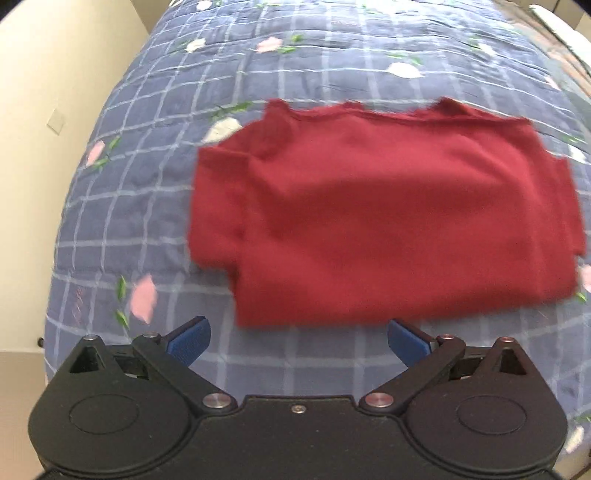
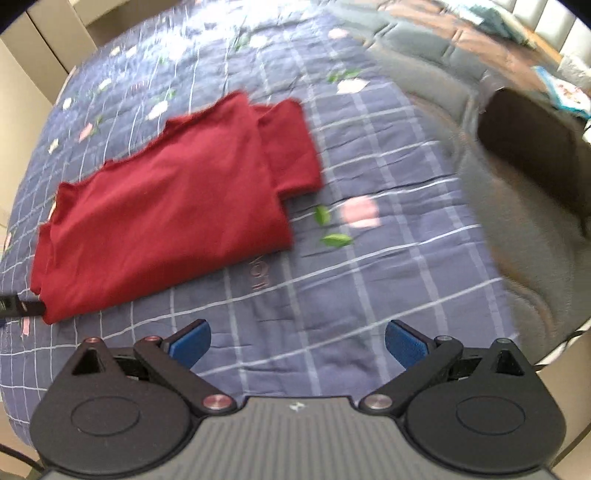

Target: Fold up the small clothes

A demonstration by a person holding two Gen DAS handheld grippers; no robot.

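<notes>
A dark red garment [image 1: 384,218] lies folded into a rough rectangle on a blue checked bedspread [image 1: 155,199]. My left gripper [image 1: 298,341] is open and empty, just short of the garment's near edge. In the right wrist view the same garment [image 2: 162,214] lies to the upper left, with a folded flap sticking out at its far right side. My right gripper [image 2: 297,341] is open and empty, over bare bedspread [image 2: 369,258] to the right of the garment. The tip of the left gripper shows at the garment's left corner [image 2: 22,306].
The bedspread has pink and white flowers and green leaves. A cream wall [image 1: 44,110] stands to the left of the bed. A grey blanket [image 2: 517,229] and a dark brown pillow [image 2: 535,155] lie to the right. A wooden floor [image 2: 480,33] shows beyond.
</notes>
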